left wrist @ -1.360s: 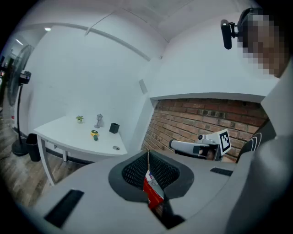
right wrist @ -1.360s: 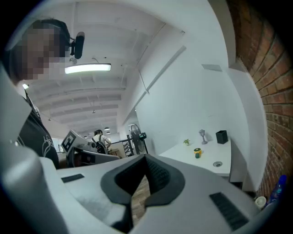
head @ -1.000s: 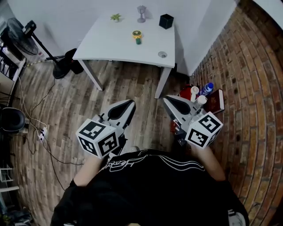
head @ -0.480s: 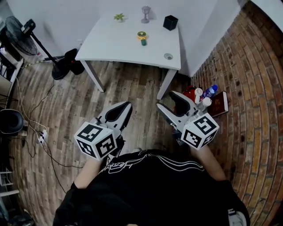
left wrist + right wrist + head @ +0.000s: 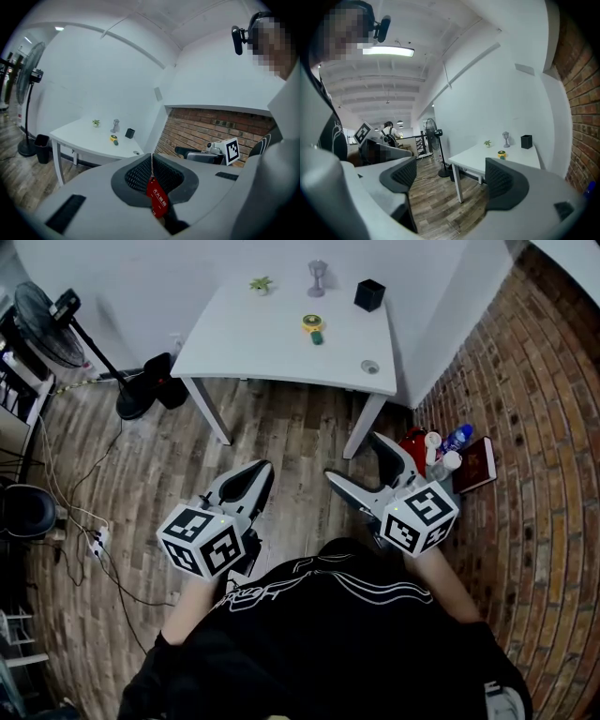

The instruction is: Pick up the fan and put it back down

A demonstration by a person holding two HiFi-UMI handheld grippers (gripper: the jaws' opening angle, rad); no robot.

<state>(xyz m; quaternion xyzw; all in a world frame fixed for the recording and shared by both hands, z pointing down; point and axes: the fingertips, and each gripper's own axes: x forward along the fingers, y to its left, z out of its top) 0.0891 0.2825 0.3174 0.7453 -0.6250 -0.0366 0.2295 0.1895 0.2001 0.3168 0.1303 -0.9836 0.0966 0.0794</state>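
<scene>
A small yellow-and-green fan (image 5: 314, 326) lies on the white table (image 5: 272, 348), far ahead of both grippers. It shows small in the left gripper view (image 5: 113, 138) and in the right gripper view (image 5: 501, 153). My left gripper (image 5: 262, 471) is held over the wooden floor with its jaws shut. A red tag (image 5: 157, 201) hangs at the closed pads (image 5: 140, 176). To its right, my right gripper (image 5: 353, 457) has its jaws opening, wide apart, with nothing between them (image 5: 450, 177).
A tall standing fan (image 5: 47, 320) is left of the table. A black box (image 5: 369, 294), a small plant (image 5: 261, 283) and a grey figure (image 5: 318, 276) stand on the table. Bottles and a red book (image 5: 445, 454) sit by the brick wall. Cables (image 5: 94, 540) lie at the left.
The right gripper's jaws went from shut to wide apart. Both grippers dropped a little lower in the head view, and the table shifted to the right. The left jaws stayed shut.
</scene>
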